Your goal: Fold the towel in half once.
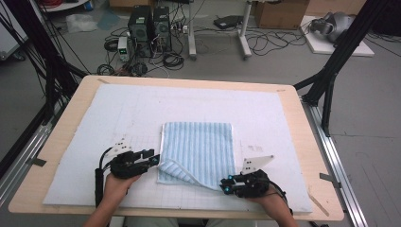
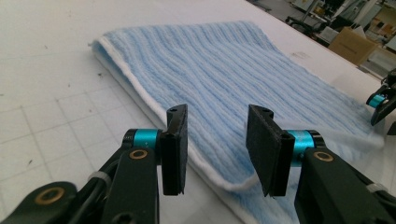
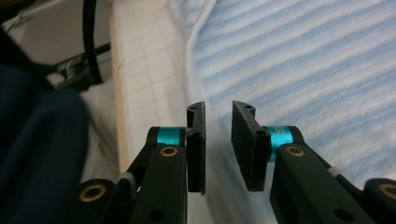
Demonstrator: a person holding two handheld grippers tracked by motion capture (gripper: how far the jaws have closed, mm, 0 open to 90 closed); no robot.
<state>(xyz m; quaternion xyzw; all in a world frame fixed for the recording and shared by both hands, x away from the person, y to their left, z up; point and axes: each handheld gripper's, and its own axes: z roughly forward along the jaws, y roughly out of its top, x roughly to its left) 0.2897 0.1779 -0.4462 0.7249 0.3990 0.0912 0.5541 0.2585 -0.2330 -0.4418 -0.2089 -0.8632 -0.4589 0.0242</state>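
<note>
A light blue striped towel (image 1: 198,146) lies folded on the white gridded mat (image 1: 108,118), its near left corner curled over. My left gripper (image 1: 155,157) sits at the towel's left edge near that corner. In the left gripper view the left gripper (image 2: 217,149) is open, and the towel (image 2: 224,70) has its white-hemmed edge running between the jaws without touching the pads. My right gripper (image 1: 226,185) is at the towel's near right corner. In the right gripper view the right gripper (image 3: 218,144) stands slightly open over the hem of the towel (image 3: 303,60), pads apart.
The mat covers a wooden table (image 1: 66,127) whose front edge is by my hands. Computer towers (image 1: 149,28), cables and cardboard boxes (image 1: 279,12) stand on the floor beyond. Black frame legs (image 1: 331,71) rise at both sides. My right gripper's tip (image 2: 380,105) shows at the towel's far corner.
</note>
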